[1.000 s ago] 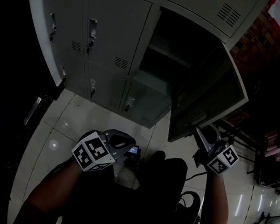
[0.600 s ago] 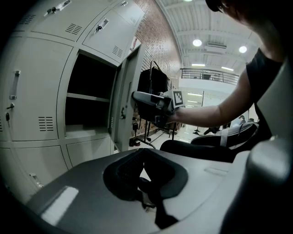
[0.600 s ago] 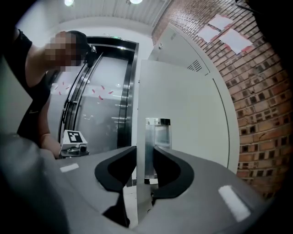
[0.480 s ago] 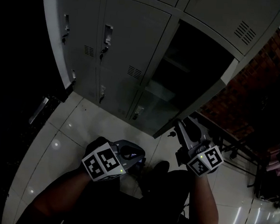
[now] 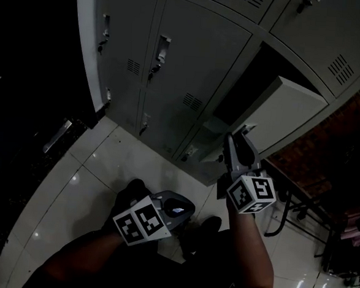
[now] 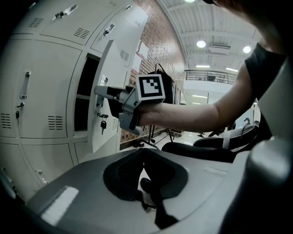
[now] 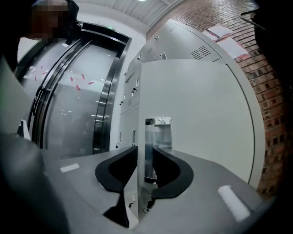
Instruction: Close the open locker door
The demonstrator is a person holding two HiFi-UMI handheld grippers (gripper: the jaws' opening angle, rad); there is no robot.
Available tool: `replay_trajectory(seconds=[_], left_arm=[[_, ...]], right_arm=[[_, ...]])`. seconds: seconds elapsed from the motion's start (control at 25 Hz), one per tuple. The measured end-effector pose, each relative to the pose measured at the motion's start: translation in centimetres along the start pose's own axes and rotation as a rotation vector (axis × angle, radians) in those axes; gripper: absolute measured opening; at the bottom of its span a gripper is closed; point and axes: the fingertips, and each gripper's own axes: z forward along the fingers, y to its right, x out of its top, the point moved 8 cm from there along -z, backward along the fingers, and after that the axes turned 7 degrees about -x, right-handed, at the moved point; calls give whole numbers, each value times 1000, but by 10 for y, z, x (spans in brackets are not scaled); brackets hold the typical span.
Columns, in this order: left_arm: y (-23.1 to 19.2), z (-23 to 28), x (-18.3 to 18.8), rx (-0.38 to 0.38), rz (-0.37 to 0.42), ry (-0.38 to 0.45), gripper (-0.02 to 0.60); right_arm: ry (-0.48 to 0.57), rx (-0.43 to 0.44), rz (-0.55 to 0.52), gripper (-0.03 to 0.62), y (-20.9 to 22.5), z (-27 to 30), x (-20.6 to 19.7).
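Observation:
The open grey locker door [image 5: 286,114] stands partly swung toward its dark compartment [image 5: 245,92]. My right gripper [image 5: 234,139] is at the door's free edge. In the right gripper view its jaws [image 7: 145,148] are closing with that edge between them, and the pads press on the door [image 7: 197,119] just beside the shiny lock plate [image 7: 158,137]. The left gripper view shows the door [image 6: 106,91] from the side, a key [image 6: 103,124] hanging from its lock. My left gripper [image 5: 185,207] hangs low over the floor, its jaws [image 6: 143,151] shut with nothing in them.
A bank of closed grey lockers [image 5: 173,60] fills the left and top. A red brick wall [image 5: 345,152] stands to the right of the locker bank. Black chairs [image 6: 197,148] and dark clutter [image 5: 299,204] stand behind on the glossy tiled floor [image 5: 92,171]. Metal-framed glass doors [image 7: 82,91] lie beyond the door edge.
The door has swung from wide open toward the locker. My right gripper moved up and left along with its edge. The left gripper stayed low, drifting a little right.

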Motion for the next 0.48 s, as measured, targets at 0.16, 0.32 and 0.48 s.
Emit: replay_trajectory(seconds=[0.16, 0.32, 0.48], left_arm=[[-3, -10, -1, 16, -16, 18, 12], [-4, -21, -3, 29, -27, 33, 12], [-5, -32, -5, 45, -40, 54, 12]], right_arm=[[-18, -46, -11, 101, 3, 33, 1], [-35, -114, -29, 98, 8, 65, 1], [-49, -180, -45, 92, 17, 94, 2]])
